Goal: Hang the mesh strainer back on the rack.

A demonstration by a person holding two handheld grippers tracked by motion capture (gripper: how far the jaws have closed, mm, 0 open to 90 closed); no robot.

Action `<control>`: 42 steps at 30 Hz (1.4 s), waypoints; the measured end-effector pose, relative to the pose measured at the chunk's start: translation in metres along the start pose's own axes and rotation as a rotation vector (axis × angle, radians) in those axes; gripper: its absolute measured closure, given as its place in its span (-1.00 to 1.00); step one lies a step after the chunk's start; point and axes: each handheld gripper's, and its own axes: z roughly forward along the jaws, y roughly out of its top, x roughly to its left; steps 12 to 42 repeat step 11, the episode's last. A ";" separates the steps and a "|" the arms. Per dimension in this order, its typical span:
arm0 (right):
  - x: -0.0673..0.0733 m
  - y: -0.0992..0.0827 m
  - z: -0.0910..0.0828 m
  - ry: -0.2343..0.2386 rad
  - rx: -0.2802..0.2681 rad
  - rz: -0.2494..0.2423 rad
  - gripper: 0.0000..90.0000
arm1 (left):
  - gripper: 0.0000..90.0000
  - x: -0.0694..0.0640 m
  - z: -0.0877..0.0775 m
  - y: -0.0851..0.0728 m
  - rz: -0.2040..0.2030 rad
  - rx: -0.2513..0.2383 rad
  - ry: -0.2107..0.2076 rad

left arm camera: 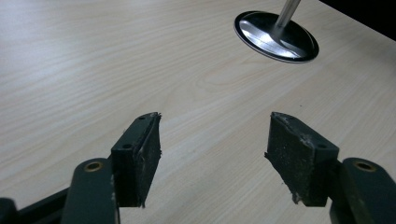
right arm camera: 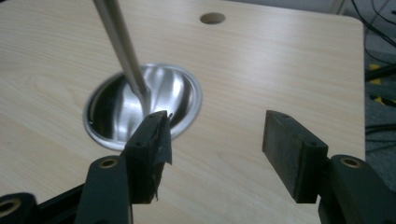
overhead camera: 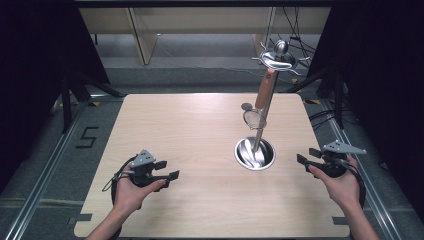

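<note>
Premises read as a lab or recording studio. A bare wooden surface (overhead camera: pixel 200 130) stands on grey carpet between black curtains (overhead camera: pixel 35 60), with metal floor rails (overhead camera: pixel 45 170), loose cables (overhead camera: pixel 300 45) and a taped floor number (overhead camera: pixel 87 137).

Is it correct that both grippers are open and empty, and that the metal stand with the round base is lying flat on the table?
Not quite. Both the left gripper and the right gripper are open and empty, but the metal stand is upright on its round base, as the high view shows.
</note>
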 end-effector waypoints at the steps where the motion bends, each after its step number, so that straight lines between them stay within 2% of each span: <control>1: 0.000 0.000 0.000 0.000 0.000 0.000 -0.07 | -0.24 0.000 0.000 0.000 0.000 0.000 0.000; 2: -0.005 -0.005 0.002 -0.018 -0.005 -0.006 -0.07 | -0.25 0.000 0.001 0.000 0.004 0.009 0.007; 3: -0.005 -0.005 0.002 -0.018 -0.005 -0.006 -0.07 | -0.25 0.000 0.002 -0.001 0.004 0.005 -0.006; 4: -0.006 -0.007 0.003 -0.032 0.005 0.012 -0.07 | -0.25 -0.001 0.003 -0.001 0.001 0.012 -0.004; 8: -0.008 -0.008 0.002 -0.028 0.010 0.034 -0.07 | -0.26 0.000 0.004 -0.001 0.006 0.014 -0.004; 11: -0.009 -0.009 0.002 -0.032 0.006 0.026 -0.07 | -0.26 -0.001 0.005 -0.001 -0.006 0.019 0.006; 42: -0.009 -0.009 0.002 -0.032 0.006 0.026 -0.07 | -0.26 -0.001 0.005 -0.001 -0.006 0.019 0.006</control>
